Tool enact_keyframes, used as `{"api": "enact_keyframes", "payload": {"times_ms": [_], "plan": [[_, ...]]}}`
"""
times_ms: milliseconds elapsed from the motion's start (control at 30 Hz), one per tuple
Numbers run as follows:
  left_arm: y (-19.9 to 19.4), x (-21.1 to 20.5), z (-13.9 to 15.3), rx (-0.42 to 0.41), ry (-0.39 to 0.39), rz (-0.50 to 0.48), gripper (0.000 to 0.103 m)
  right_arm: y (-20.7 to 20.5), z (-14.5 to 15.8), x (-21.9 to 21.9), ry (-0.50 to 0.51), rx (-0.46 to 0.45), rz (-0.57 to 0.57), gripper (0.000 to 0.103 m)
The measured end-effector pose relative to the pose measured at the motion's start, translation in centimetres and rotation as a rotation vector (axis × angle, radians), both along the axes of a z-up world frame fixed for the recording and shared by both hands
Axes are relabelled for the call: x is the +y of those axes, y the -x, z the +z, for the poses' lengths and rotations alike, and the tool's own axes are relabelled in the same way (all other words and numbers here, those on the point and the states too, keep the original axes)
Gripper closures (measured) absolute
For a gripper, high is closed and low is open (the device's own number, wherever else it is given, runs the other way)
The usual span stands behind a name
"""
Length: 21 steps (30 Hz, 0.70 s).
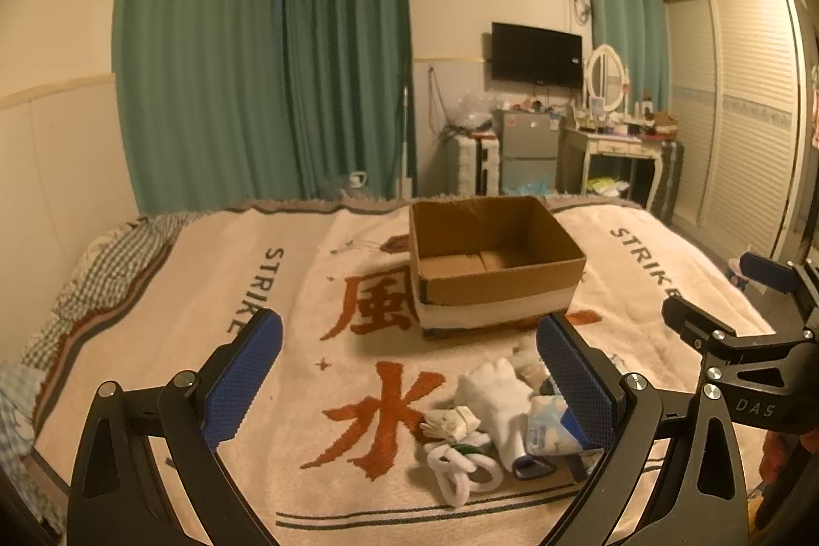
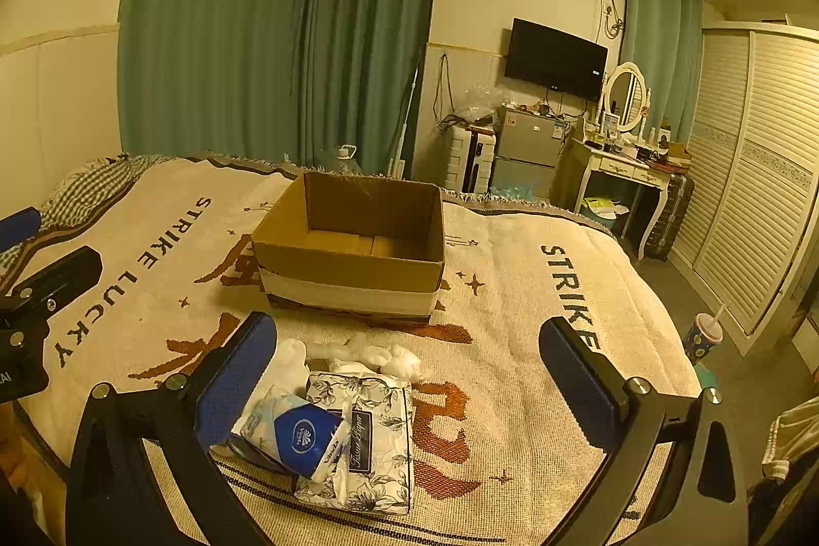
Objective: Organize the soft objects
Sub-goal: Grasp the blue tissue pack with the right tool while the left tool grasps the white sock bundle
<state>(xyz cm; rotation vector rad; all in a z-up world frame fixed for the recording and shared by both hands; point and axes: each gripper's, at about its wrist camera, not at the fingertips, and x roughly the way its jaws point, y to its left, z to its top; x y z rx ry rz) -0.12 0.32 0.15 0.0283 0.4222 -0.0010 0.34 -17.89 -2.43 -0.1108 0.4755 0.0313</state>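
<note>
Soft objects, tissue packs, cotton and a white glove, lay heaped at six o'clock from the empty cardboard box. Left gripper and right gripper both hovered wide, holding nothing. Best to pinch one pack squarely first.

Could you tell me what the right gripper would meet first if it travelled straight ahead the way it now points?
Probably the cardboard box: the open right gripper points across the blanket toward it, seemingly passing above the cotton wads, though depth is uncertain.
</note>
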Motion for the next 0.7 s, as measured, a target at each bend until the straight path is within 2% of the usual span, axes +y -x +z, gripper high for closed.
{"api": "enact_keyframes", "payload": {"times_ms": [100,233,533,700], "plan": [[-0.1,0.3,0.2,0.006,-0.005,0.005,0.001,0.1,-0.2,0.0,0.005,-0.005,-0.005,0.000],[-0.5,1.2,-0.5,0.026,-0.014,0.035,0.001,-0.4,-1.1,0.1,0.029,0.040,-0.009,0.000],[-2.7,2.5,-6.2,0.191,0.005,0.058,0.001,-2.0,-6.4,3.5,0.085,0.221,0.096,0.000],[-3.4,2.6,-8.7,0.257,-0.007,0.050,0.001,-2.9,-8.9,5.5,0.116,0.282,0.164,0.000]]}}
